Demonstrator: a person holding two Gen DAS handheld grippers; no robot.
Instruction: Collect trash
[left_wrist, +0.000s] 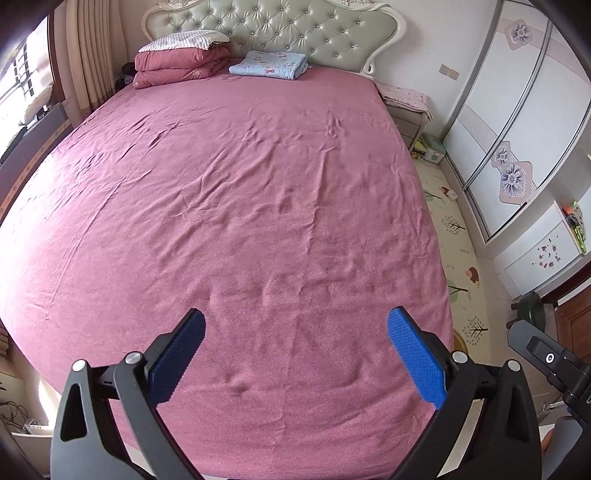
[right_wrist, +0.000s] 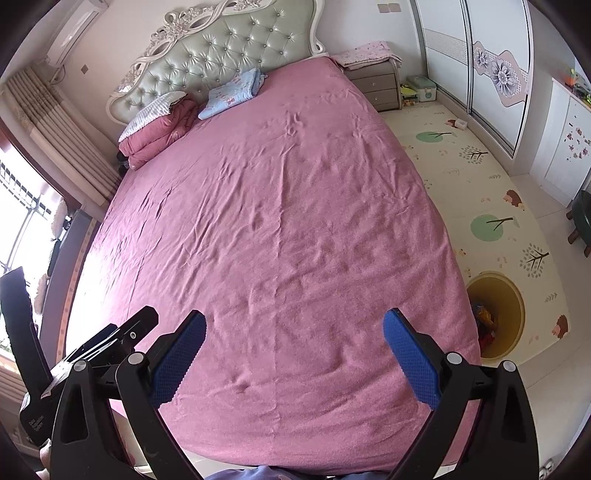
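The bed (left_wrist: 258, 184) wears a plain rose-pink sheet. Its headboard (left_wrist: 273, 29) is pale green, button-tufted, framed in white. A folded blanket (left_wrist: 269, 64) is light blue with small prints. The bin (right_wrist: 511, 314) is yellow; the fingers (left_wrist: 413, 354) have blue textured pads.

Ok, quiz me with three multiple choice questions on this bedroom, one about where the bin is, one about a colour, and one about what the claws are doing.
1. Where is the round yellow trash bin?
A. on the bed
B. on the patterned floor mat beside the bed
C. on the grey nightstand

2. What colour is the wrinkled bed sheet?
A. pink
B. white
C. green

3. What state are the left claw and right claw in?
A. both open and empty
B. both shut on trash
C. one open, one shut

Answers: 1 B, the bin stands on the mat at the bed's right side. 2 A, the sheet is pink across the whole mattress. 3 A, each view shows blue pads wide apart with nothing between them.
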